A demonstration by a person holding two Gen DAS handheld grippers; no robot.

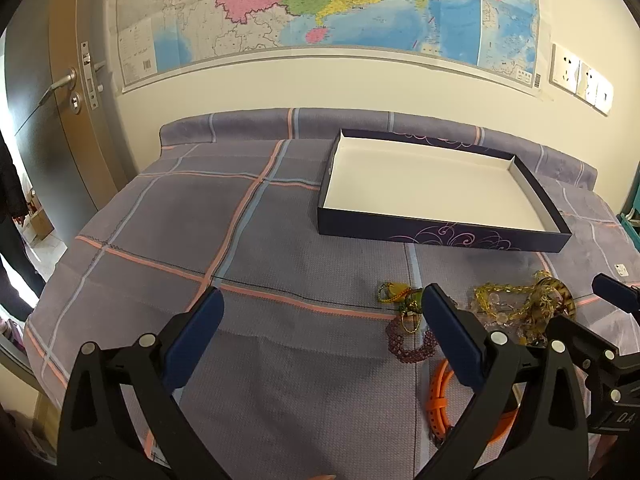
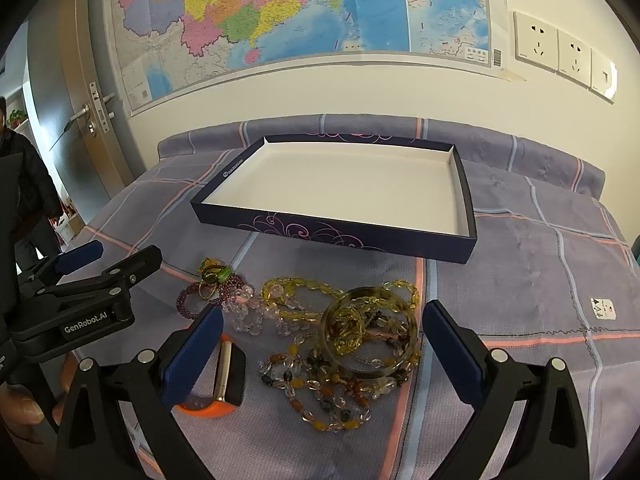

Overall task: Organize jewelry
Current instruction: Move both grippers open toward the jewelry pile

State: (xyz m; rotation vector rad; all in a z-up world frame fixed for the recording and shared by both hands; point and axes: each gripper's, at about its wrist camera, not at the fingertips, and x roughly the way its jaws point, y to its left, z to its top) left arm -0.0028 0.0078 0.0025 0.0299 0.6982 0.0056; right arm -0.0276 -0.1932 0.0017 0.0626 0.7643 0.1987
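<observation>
A pile of jewelry lies on the plaid bed cover: a translucent amber bangle (image 2: 370,332), yellow bead strands (image 2: 304,290), a mixed-stone necklace (image 2: 328,396), a purple bead bracelet (image 2: 192,300) and an orange-strapped watch (image 2: 224,384). A shallow dark-blue box (image 2: 332,232) with a white inside stands behind the pile, empty. My right gripper (image 2: 322,332) is open and empty, its fingers either side of the pile. My left gripper (image 1: 320,324) is open and empty, left of the pile; the purple bracelet (image 1: 408,340) and the orange strap (image 1: 438,396) show by its right finger.
The bed (image 1: 248,240) runs back to a padded headboard (image 1: 280,124) under a wall map (image 1: 320,8). A door (image 1: 60,92) stands at the left. A small white tag (image 2: 602,308) lies on the cover at the right. The left gripper shows in the right wrist view (image 2: 80,292).
</observation>
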